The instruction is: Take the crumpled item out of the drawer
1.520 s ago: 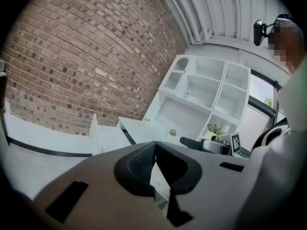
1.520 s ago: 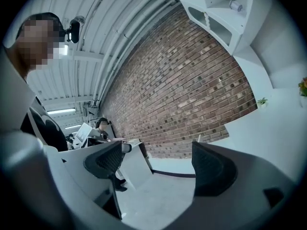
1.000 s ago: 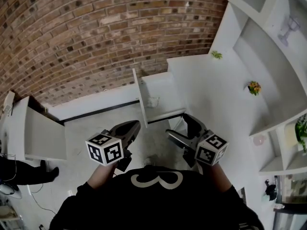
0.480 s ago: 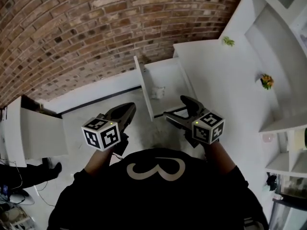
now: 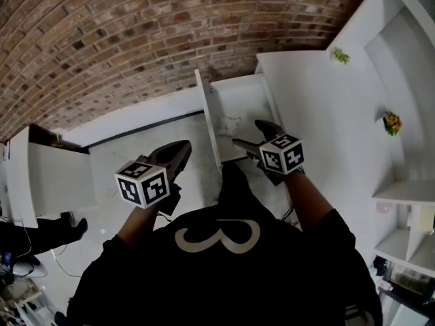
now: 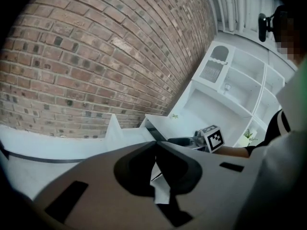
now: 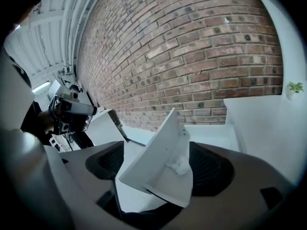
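Observation:
A white drawer (image 5: pixel 239 107) stands pulled out from the white cabinet below the brick wall. A small crumpled white item (image 5: pixel 228 123) lies inside it, near the front panel. My right gripper (image 5: pixel 248 132) hovers over the drawer's front edge, its jaws wide apart and closing. In the right gripper view the crumpled item (image 7: pixel 181 166) and the drawer's front panel (image 7: pixel 152 152) show in the gap between the jaws of my right gripper (image 7: pixel 156 164), and the pads touch nothing. My left gripper (image 5: pixel 182 149) hangs left of the drawer, shut and holding nothing, its tips meeting (image 6: pixel 154 145).
The brick wall (image 5: pixel 136 32) runs behind the drawer. White shelving (image 5: pixel 401 66) with two small plants (image 5: pixel 340 55) stands at the right. A white cabinet door (image 5: pixel 61 182) stands open at the left, with another person's leg and shoe (image 5: pixel 47 233) beside it. The floor is pale.
My right gripper has moved forward from the floor side to just over the drawer's front edge. The left gripper has stayed about where it was, shut.

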Available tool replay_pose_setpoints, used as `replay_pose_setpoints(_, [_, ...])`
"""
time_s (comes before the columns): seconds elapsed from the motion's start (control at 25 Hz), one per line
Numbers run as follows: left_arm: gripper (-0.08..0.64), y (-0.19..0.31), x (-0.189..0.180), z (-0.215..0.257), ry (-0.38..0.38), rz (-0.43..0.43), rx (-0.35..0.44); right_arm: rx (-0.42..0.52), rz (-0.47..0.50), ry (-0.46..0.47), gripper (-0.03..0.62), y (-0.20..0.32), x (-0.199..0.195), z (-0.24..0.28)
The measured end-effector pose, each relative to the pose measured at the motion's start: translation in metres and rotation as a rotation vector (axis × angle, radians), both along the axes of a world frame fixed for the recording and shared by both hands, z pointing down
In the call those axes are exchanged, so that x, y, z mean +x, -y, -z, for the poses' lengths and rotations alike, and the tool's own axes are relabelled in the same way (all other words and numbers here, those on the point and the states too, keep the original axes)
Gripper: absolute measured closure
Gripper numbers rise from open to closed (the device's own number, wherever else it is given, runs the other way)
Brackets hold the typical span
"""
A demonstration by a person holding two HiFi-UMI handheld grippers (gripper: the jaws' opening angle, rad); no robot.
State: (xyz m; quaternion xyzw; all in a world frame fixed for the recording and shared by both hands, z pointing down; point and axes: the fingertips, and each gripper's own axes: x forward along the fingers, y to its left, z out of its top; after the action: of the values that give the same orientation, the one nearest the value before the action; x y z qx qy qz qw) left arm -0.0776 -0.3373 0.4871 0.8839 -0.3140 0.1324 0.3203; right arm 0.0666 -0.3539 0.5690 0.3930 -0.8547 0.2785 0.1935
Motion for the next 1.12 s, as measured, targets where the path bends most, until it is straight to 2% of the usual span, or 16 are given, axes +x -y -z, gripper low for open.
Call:
replay_pose_setpoints(0.36, [0.557,0.053,-0.006,-0.004,0.042,0.106,-0.023,-0.13,0.048,-0.057,0.202,0.056,-0.003,-0.076])
replay_pose_setpoints(0.72, [0.557,0.08,-0.012,-0.022,0.057,0.156,-0.071,-0.269,0.116,-0.142,0.202,0.087,-0.014,-0.155])
replay_pose_setpoints(0.84, [0.557,0.087,-0.018,-0.036,0.048,0.178,-0.105,-0.309,0.1,-0.182,0.204,0.095,-0.011,-0.181])
replay_pose_setpoints(1.12, [0.557,0.106,-0.016,-0.046,0.042,0.192,-0.133,-0.409,0.022,-0.201,0.207,0.109,-0.005,-0.228])
